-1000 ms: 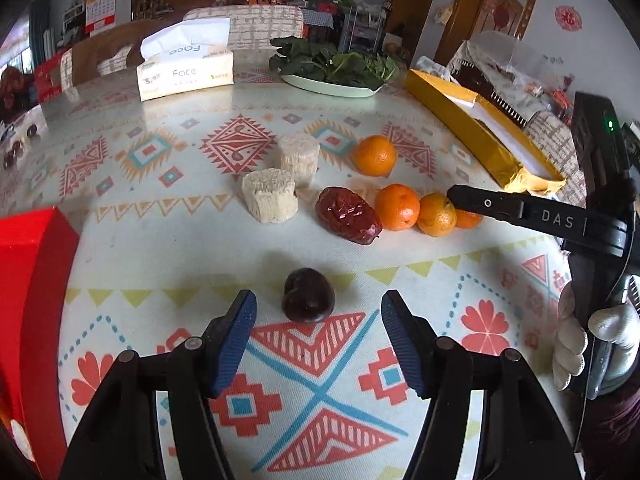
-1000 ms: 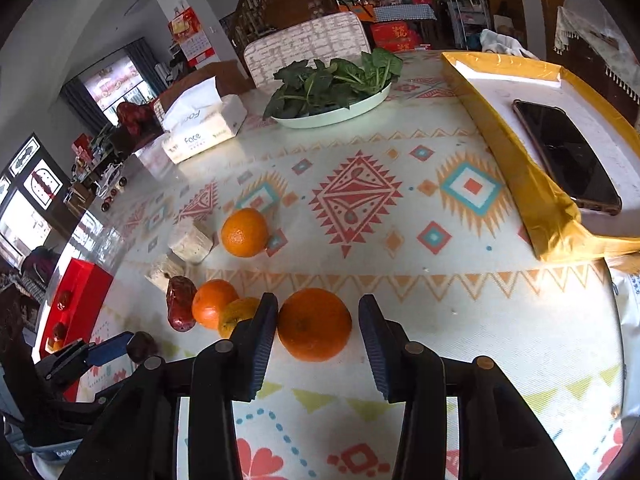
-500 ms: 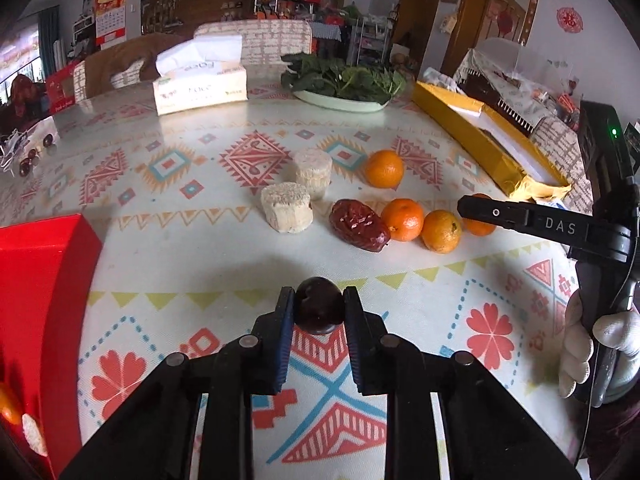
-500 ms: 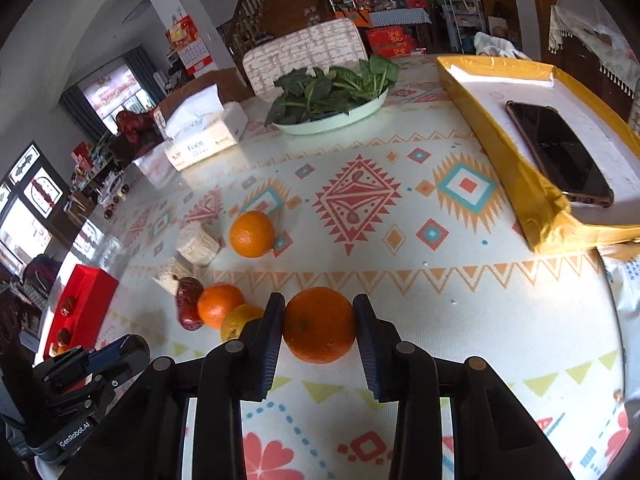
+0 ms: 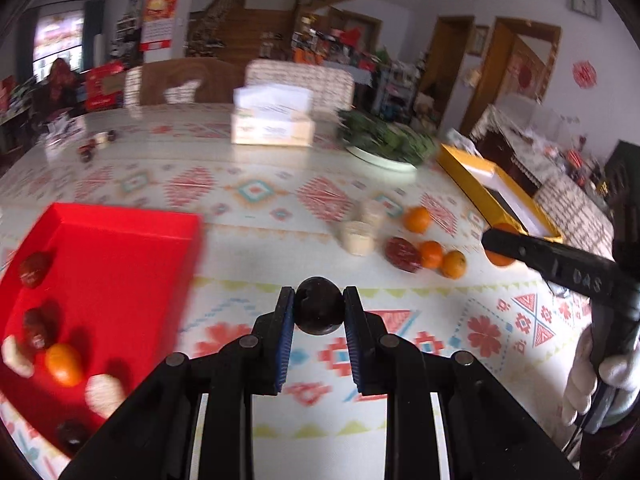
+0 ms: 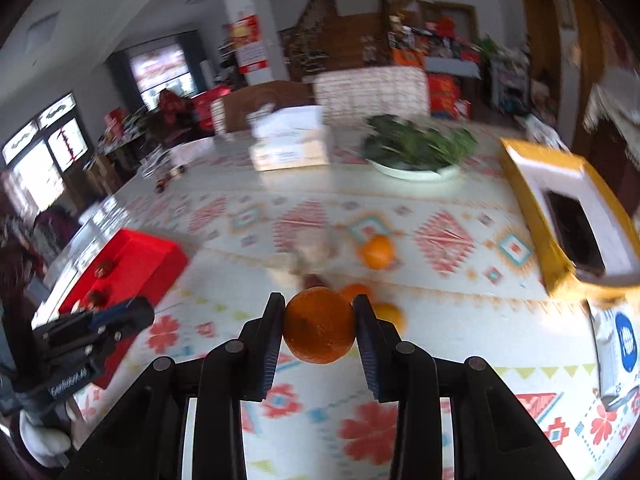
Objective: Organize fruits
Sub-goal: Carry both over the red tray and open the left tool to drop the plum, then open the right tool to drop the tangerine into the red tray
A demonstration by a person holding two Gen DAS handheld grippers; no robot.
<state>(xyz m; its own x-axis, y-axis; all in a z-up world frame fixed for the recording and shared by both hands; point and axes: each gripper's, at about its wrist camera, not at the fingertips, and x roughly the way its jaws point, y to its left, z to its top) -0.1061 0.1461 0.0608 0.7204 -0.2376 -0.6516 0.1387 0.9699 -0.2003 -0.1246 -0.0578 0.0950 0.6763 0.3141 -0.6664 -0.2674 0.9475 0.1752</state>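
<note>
The left gripper (image 5: 319, 312) clamped a dark round fruit (image 5: 319, 306) above the tablecloth (image 5: 420, 396), red tray (image 5: 120, 264) at nine o'clock. The right gripper (image 6: 319, 326) pinched an orange (image 6: 319, 325), loose oranges (image 6: 376, 252) at twelve o'clock.

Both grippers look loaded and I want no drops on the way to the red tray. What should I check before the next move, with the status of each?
1. Left gripper shut on the dark fruit: ok.
2. Right gripper shut on the orange: ok.
3. Both fruits centred between the pads: ok.
4. Red tray has bare floor for more: ok.
5. Right gripper's way to the tray free of the left one: cannot tell.
6. Sharp view of the tray: not ok, blurred.
</note>
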